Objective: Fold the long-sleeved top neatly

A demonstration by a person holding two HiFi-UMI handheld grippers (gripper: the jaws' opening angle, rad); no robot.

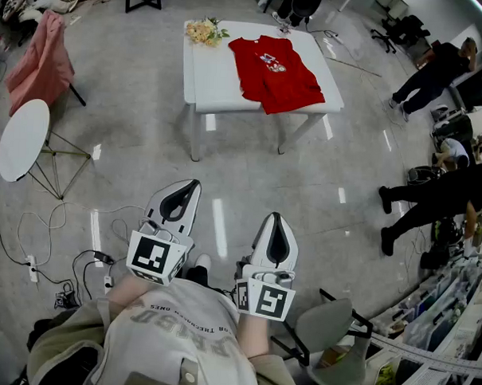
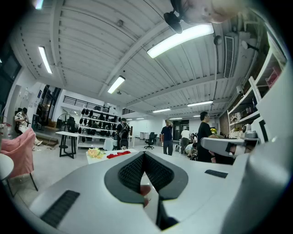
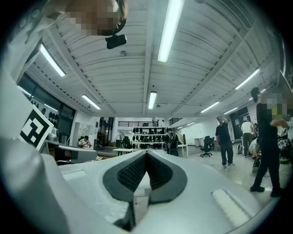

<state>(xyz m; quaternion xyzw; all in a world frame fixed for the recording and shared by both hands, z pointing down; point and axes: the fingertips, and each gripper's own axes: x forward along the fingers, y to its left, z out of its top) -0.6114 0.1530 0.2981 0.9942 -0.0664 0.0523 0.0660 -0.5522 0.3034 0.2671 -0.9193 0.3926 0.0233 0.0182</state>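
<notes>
Bright ceiling tubes [image 3: 167, 27] blaze above the right gripper [image 3: 146, 155]; floor [image 1: 219, 227] glare just beside it; corners curve, darken.

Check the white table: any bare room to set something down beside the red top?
Free: the left strip of the white table, bordered by the flowers at the far corner, the red top on the right and the near edge. Crowded: middle and right, where the top reaches the near edge, leaving only a thin margin.

Red top [image 1: 276, 73], pale chest print, on white tabletop [image 1: 210, 79] ahead of left tongs [image 1: 191, 189], right tongs [image 1: 274, 221]: white, black pads.
</notes>
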